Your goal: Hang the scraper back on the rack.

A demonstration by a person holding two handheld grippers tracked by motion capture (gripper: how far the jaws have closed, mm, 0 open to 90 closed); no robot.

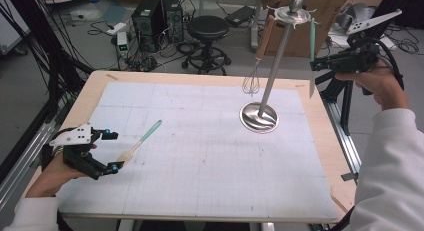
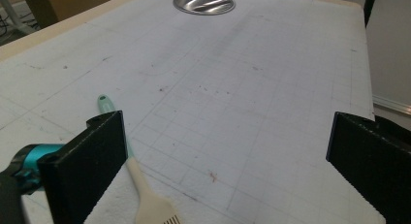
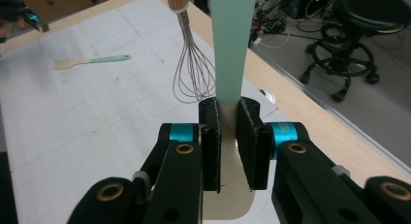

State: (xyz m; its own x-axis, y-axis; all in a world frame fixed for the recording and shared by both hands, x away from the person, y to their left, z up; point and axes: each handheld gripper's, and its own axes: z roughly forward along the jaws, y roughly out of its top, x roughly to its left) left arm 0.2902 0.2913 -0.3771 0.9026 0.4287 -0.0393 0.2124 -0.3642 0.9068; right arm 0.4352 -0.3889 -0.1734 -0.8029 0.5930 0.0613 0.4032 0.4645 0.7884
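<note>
A steel utensil rack stands on its round base at the far right of the mat. A wire whisk with a wooden handle hangs from it. My right gripper is raised beside the rack and shut on a spatula with a teal handle, whose top end reaches up by the rack's top disc. In the right gripper view both pads of the gripper press the spatula where teal meets the cream blade. My left gripper rests open at the near left. A teal-handled brush lies just beyond it, its cream head beside the left jaw.
The gridded white mat covers most of the wooden table. A black stool, computer towers and cables stand on the floor behind. A cardboard box sits behind the rack, and metal rails run along the table's right side.
</note>
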